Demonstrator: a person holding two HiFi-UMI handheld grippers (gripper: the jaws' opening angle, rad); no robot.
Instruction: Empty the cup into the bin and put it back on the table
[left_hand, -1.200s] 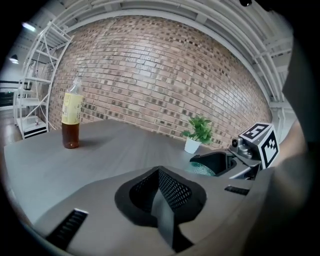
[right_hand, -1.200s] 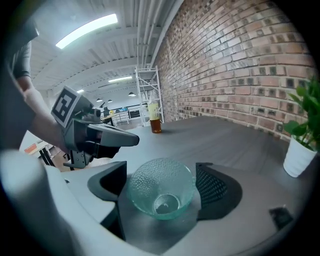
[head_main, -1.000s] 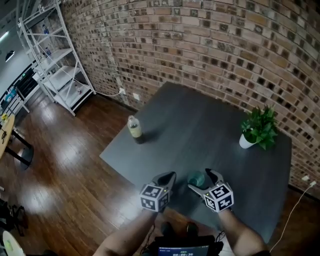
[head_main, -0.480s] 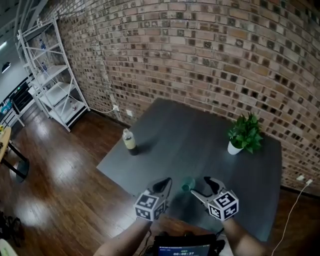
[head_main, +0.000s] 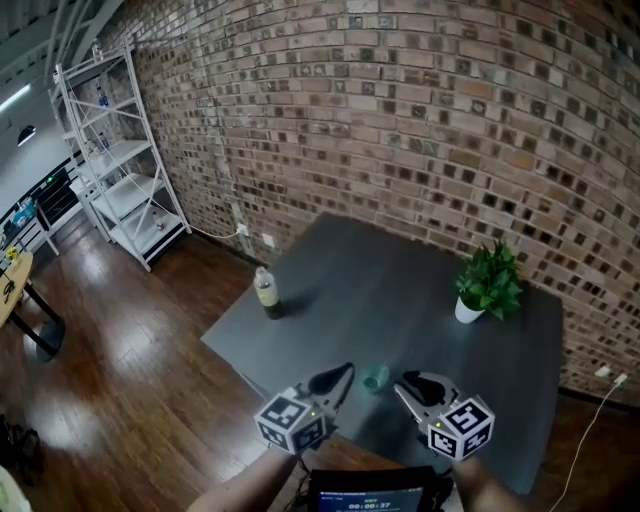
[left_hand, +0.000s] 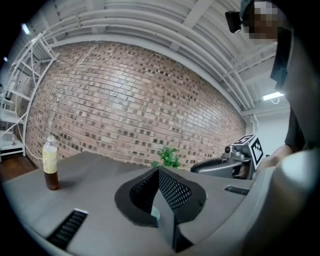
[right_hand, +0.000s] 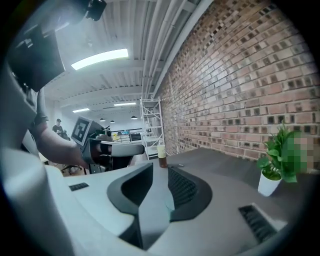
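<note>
Left tongs (head_main: 343, 373) clenched empty, right tongs (head_main: 404, 384) just closed to a slit on nothing, both lifted back off cup (head_main: 376, 377), now sitting free between them near front edge of tabletop (head_main: 400, 280); reads as put-back done, no bin in view.

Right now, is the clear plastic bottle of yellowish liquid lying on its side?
No, the clear plastic bottle stands upright on the dark grey table.
</note>
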